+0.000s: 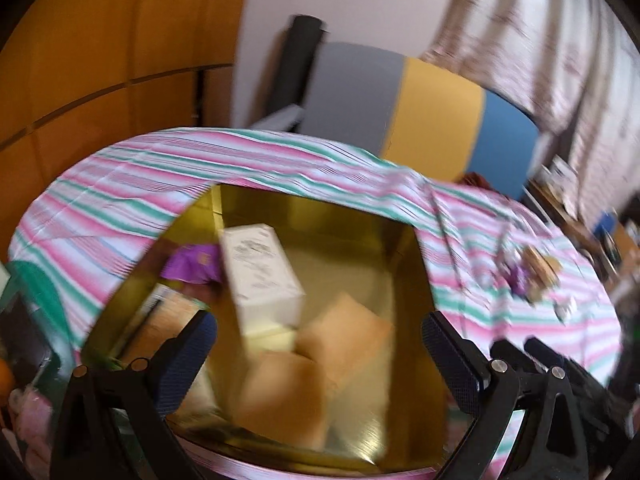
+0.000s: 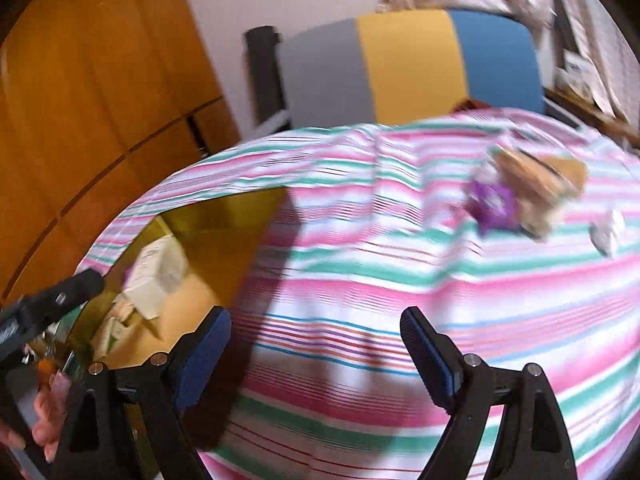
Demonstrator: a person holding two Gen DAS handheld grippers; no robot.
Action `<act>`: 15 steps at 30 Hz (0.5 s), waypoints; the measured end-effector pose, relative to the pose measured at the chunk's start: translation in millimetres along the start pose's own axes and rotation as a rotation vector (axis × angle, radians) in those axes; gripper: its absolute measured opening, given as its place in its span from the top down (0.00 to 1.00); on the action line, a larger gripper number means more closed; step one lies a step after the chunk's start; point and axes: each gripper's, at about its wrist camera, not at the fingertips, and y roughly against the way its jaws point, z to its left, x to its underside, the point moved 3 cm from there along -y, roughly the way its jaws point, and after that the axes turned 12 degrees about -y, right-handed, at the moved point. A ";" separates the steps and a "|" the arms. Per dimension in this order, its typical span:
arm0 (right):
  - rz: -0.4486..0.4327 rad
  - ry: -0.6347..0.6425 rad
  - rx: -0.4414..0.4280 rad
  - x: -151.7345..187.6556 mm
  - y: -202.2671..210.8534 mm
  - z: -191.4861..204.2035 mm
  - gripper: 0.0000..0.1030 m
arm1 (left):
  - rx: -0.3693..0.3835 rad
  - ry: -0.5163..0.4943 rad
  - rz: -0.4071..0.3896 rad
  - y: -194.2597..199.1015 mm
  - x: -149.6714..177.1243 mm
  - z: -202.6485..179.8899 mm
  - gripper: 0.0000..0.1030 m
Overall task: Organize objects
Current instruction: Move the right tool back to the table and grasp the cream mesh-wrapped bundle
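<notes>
A: Hovering over the striped cloth (image 2: 360,288), our right gripper (image 2: 316,344) has its jaws spread wide with nothing between them, only bare fabric showing in the gap.

B: And our left gripper (image 1: 320,344)?

A: Also released and empty. It hangs just above the gold box (image 1: 408,264), with the white carton (image 1: 260,272) and the tan blocks (image 1: 312,368) lying loose inside, below its fingers.

B: So where do we look for the next piece?

A: Far and to the right of the right gripper. A small cluster sits on the cloth there: a purple wrapped item (image 2: 494,204) touching a brown item (image 2: 536,184), with a pale scrap (image 2: 608,232) just beside them. Blur hides what they are.

B: Which hand is nearer?

A: The right, we judge. From the left wrist view the cluster is well apart, off to the right past the box edge.

B: Long axis?

A: The brown piece seems to run up-left to down-right, though we cannot be sure. The box waits near left.
</notes>
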 end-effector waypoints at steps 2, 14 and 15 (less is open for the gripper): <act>0.005 -0.032 0.014 1.2 1.3 -19.1 0.15 | 0.048 -0.053 0.038 -3.4 4.2 -19.8 0.00; -0.031 -0.119 0.202 -18.1 13.9 -131.1 0.24 | 0.202 -0.243 0.073 2.1 18.5 -106.4 0.00; -0.036 -0.129 0.220 -23.6 13.8 -139.8 0.24 | 0.203 -0.249 0.077 0.8 18.6 -109.1 0.00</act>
